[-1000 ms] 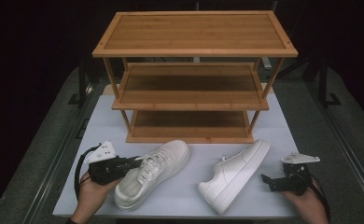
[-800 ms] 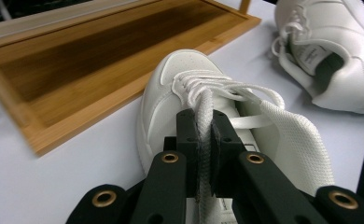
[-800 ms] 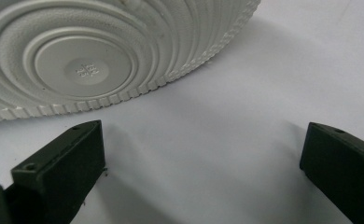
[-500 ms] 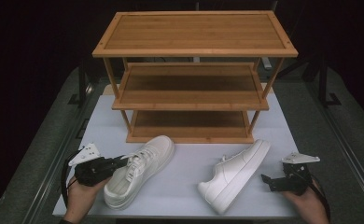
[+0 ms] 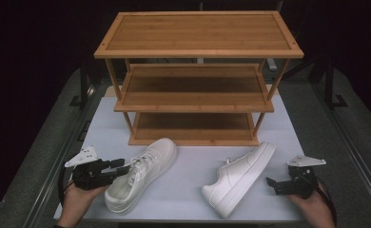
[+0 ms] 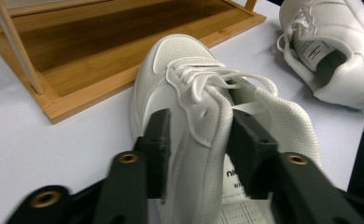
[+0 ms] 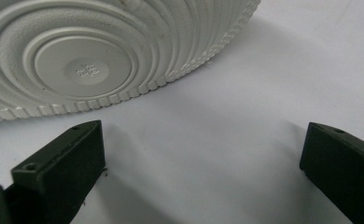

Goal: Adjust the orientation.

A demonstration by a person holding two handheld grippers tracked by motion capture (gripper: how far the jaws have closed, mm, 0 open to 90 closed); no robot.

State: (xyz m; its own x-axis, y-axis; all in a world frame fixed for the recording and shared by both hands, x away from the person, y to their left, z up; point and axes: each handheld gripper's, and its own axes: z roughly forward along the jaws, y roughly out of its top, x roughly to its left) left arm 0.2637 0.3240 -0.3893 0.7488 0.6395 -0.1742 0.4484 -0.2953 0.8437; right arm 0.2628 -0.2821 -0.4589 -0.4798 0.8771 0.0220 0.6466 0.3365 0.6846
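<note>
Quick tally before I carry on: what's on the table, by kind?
White sneakers: 2, left one and right one
Wooden shoe rack: 1
Hand-held grippers: 2, left and right
Total: 5

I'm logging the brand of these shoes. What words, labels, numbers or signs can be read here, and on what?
"nic": cut-off start of a word on the insole of the white lace-up sneaker, between the left gripper's jaws.
Small print below it: blurred, unreadable.
Tongue label inside the second white sneaker: too small to read.
Embossed mark on that sneaker's ribbed white sole: a sign, not legible.
</note>
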